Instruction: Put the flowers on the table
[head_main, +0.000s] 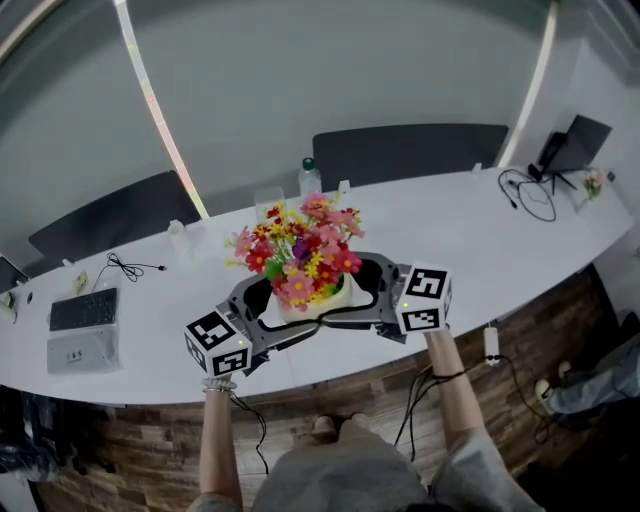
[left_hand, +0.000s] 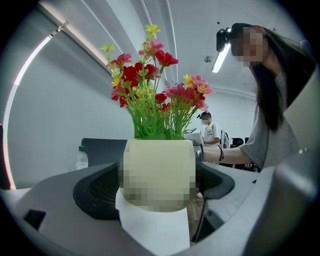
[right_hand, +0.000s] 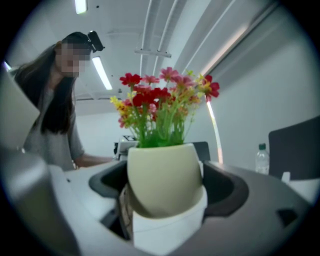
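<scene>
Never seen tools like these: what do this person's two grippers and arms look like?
The left gripper and right gripper are curved grey plastic shells with black ribbed pads. Each carries a white cube with black square markers and trails a black cable. The top is grey, short-sleeved.

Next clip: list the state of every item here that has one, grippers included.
flower pot: upright, clamped between both grippers.
flowers: standing up in the flower pot.
left gripper: shut on the flower pot.
right gripper: shut on the flower pot.
water bottle: upright on the table, cap on.
laptop: lying on the table; open or closed cannot be told.
</scene>
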